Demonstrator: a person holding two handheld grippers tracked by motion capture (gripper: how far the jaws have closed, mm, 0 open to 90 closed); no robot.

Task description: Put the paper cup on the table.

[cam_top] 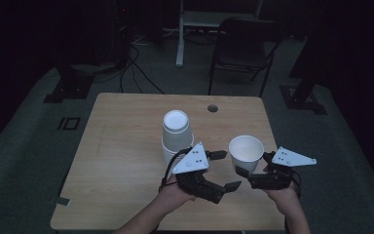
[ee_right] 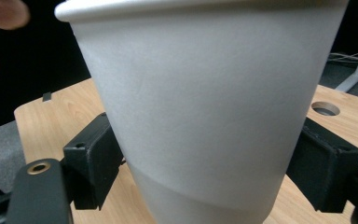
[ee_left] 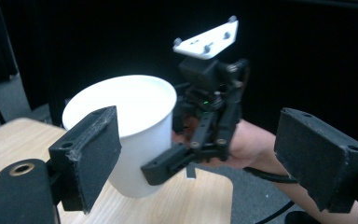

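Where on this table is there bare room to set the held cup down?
The table's whole left half, left of the cup stack, is bare, as is the far strip toward the hole. The near right is crowded: both grippers and the single cup.

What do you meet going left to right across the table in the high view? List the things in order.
Stack of upside-down paper cups → left gripper → single upright paper cup → right gripper, whose jaws close around that cup.
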